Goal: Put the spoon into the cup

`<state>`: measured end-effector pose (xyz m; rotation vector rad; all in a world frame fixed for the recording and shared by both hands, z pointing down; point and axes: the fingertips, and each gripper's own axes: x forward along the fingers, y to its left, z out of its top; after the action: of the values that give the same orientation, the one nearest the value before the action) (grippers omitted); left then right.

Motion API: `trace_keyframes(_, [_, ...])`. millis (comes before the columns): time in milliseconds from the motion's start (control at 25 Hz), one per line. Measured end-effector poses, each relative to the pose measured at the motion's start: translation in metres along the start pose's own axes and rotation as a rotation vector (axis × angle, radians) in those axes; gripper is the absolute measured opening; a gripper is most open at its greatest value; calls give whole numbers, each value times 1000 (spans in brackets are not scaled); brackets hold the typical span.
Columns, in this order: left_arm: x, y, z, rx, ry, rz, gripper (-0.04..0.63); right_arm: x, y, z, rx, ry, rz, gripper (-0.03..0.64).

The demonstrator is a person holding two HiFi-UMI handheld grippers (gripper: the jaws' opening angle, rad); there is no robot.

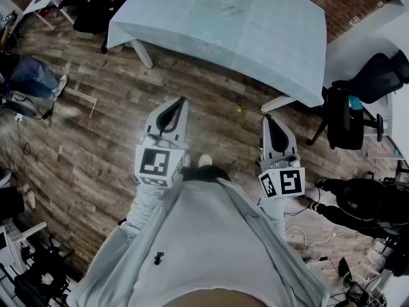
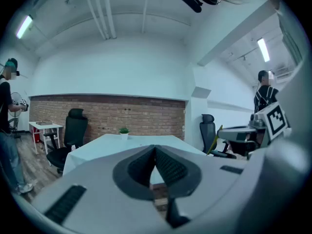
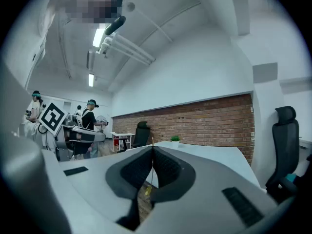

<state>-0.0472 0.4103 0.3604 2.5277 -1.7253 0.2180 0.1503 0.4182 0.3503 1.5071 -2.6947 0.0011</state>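
Note:
No spoon or cup shows in any view. I stand on a wood floor facing a table [image 1: 255, 37] under a pale cloth. Both grippers are held level at waist height, short of the table. My left gripper [image 1: 181, 101] has its jaws closed tip to tip with nothing between them, as the left gripper view [image 2: 155, 147] also shows. My right gripper [image 1: 267, 118] is likewise shut and empty [image 3: 152, 148]. A small potted plant [image 2: 124, 130] [image 3: 175, 139] stands at the far end of the table [image 2: 102, 147] [image 3: 214, 155].
A small yellow object [image 1: 239, 109] lies on the floor by the table's near leg. Black office chairs [image 1: 358, 101] [image 2: 73, 130] [image 3: 285, 140] stand at both sides. A person [image 1: 29, 75] [image 2: 7, 130] is at the left, others [image 3: 90, 117] by a desk. Cables [image 1: 313, 235] lie at the right.

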Motion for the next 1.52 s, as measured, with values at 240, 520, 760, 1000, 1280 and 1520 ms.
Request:
trace_keyframes(240, [2, -8, -1, 11, -2, 27, 20, -10, -15, -9, 40, -9, -14, 20])
trace_keyframes(520, [7, -7, -8, 3, 17, 64, 20, -9, -31, -22, 68, 15, -2, 20])
trace_keyframes(760, [33, 12, -8, -7, 18, 73, 20, 23, -42, -25, 76, 18, 8, 20])
trace_keyframes(1000, [79, 52, 2, -7, 6, 64, 20, 82, -54, -19, 72, 18, 7, 20])
trace_keyframes(1280, [150, 115, 28, -4, -26, 45, 20, 175, -70, 1, 64, -1, 1, 20])
trace_keyframes(1520, [195, 155, 29, -11, -6, 11, 20, 229, -79, 5, 76, 7, -33, 20])
